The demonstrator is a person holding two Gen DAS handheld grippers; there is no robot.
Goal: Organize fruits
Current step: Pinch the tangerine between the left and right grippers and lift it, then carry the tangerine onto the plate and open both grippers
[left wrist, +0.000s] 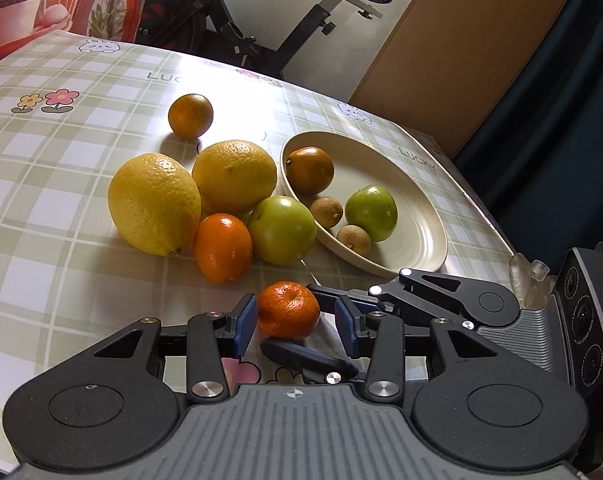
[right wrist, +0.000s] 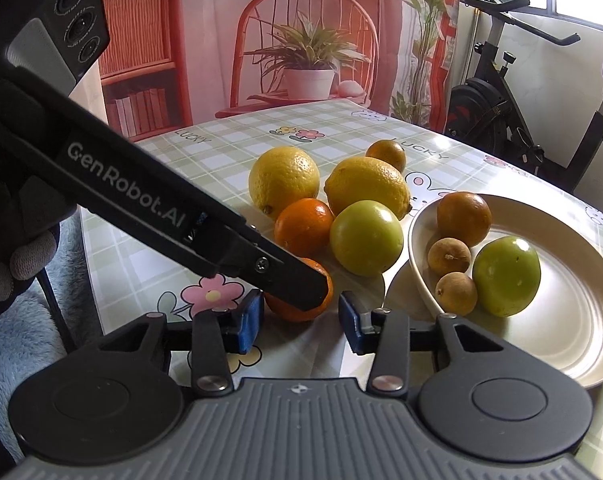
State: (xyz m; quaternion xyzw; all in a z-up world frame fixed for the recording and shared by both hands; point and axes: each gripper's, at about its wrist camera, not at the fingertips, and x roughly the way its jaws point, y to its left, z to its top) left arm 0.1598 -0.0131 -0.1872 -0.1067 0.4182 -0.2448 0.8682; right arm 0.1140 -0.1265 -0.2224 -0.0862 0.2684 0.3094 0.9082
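Both grippers sit at one mandarin [left wrist: 288, 309] on the surface [left wrist: 61, 208]. Left gripper [left wrist: 296, 326] and right gripper [right wrist: 299, 316] jaws open approx. fruit-wide, neither clamping it.

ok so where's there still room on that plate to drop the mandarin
The plate's near and right side is bare, beyond the green fruit. Its left edge is crowded: a dark orange and two small brown fruits sit there. The tablecloth left of the lemons is free too. The mandarin sits between both grippers' open jaws.
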